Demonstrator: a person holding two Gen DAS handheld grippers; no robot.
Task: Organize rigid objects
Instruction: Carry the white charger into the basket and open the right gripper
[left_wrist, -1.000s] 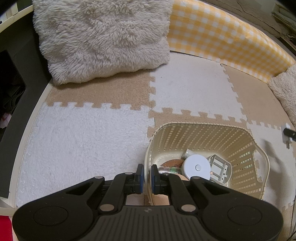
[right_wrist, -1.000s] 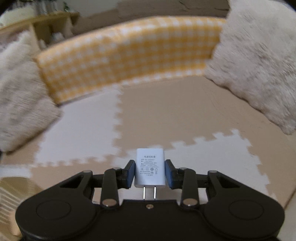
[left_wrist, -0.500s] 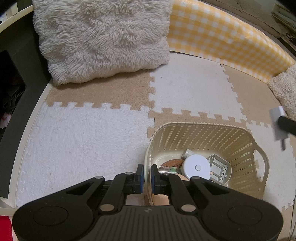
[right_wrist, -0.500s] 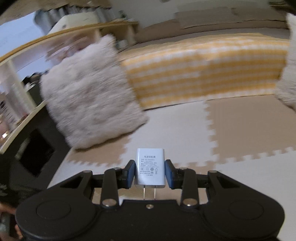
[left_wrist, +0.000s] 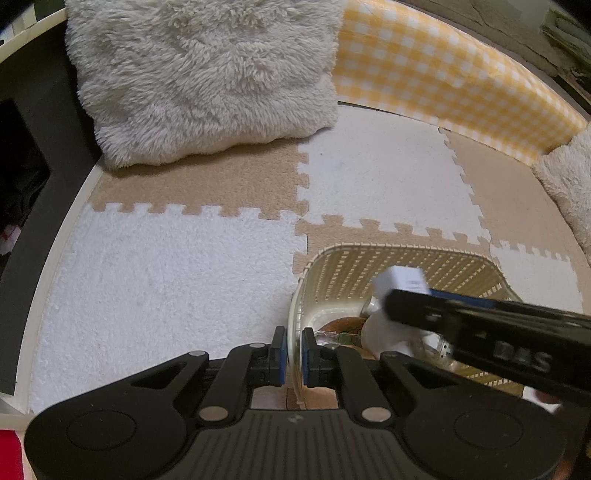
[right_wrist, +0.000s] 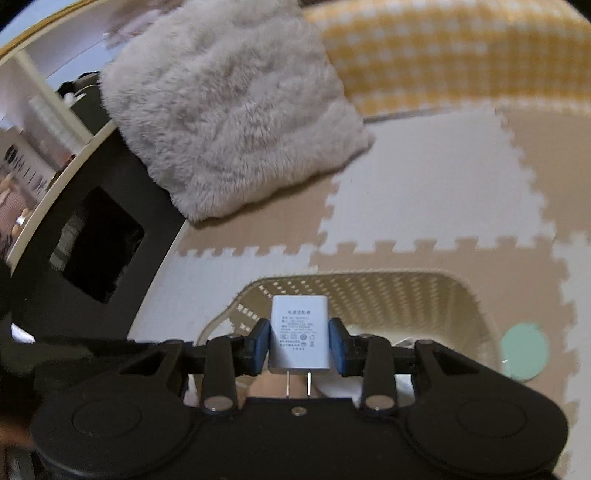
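A cream slotted basket (left_wrist: 406, 264) stands on the foam mat; it also shows in the right wrist view (right_wrist: 373, 288). My left gripper (left_wrist: 293, 356) is shut on the basket's near rim. My right gripper (right_wrist: 300, 345) is shut on a white plug charger (right_wrist: 299, 338), prongs toward the camera, and holds it above the basket. In the left wrist view the charger (left_wrist: 400, 280) and the right gripper (left_wrist: 402, 295) reach in from the right over the basket. A white round object (left_wrist: 384, 332) and other items lie inside, partly hidden.
A fluffy grey cushion (left_wrist: 207, 74) lies at the back left, a yellow checked bolster (left_wrist: 443, 70) along the back, another cushion (left_wrist: 569, 184) at the right. A pale green disc (right_wrist: 524, 350) lies on the mat right of the basket. Dark furniture (right_wrist: 96, 243) stands at the left.
My right gripper has swung left with the charger, from out over the mat to above the basket. My left gripper and the basket have stayed still.
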